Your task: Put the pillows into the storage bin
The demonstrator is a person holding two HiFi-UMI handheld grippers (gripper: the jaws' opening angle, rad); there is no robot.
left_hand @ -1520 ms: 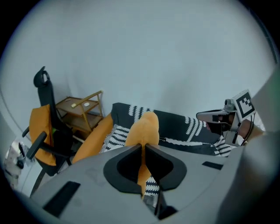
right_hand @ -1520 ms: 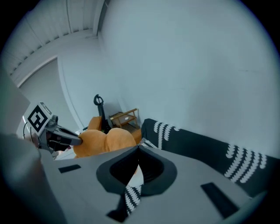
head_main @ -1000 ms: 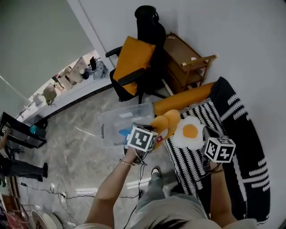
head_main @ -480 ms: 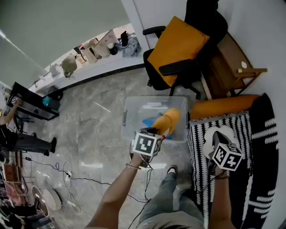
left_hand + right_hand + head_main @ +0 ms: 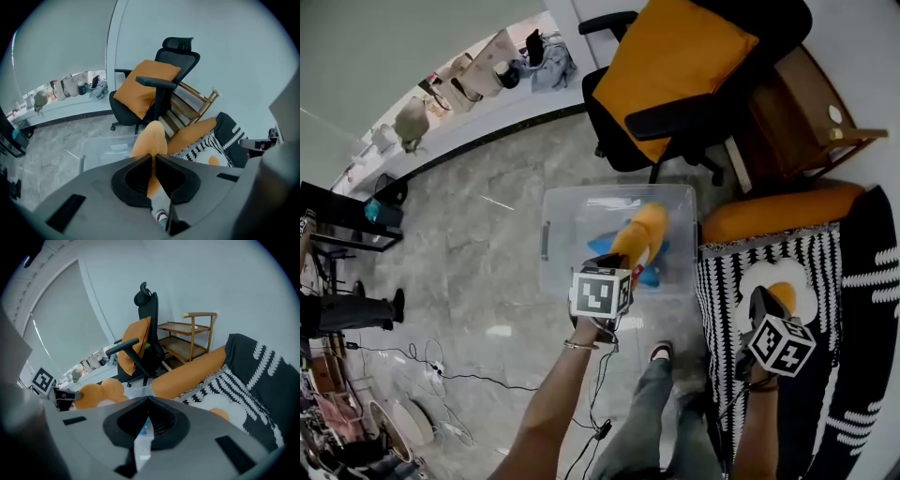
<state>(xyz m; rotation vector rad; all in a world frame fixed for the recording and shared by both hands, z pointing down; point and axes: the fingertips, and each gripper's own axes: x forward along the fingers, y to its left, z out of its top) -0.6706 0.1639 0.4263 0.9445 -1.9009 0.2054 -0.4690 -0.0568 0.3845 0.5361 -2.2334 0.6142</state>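
My left gripper is shut on a plush orange pillow, which hangs over the clear plastic storage bin on the floor. In the left gripper view the jaws pinch the orange pillow with the bin below it. A blue item lies inside the bin. My right gripper hovers shut over a fried-egg pillow on the striped blanket, with nothing seen between its jaws. A long orange bolster lies along the sofa's edge.
A black office chair with an orange cushion stands just behind the bin. A wooden rack is beside it against the wall. The black-and-white blanket covers the sofa at the right. Cables trail on the marble floor.
My left gripper has carried the orange pillow from the sofa's edge to above the bin. The right gripper has stayed over the fried-egg pillow. The head view has shifted towards the chair.
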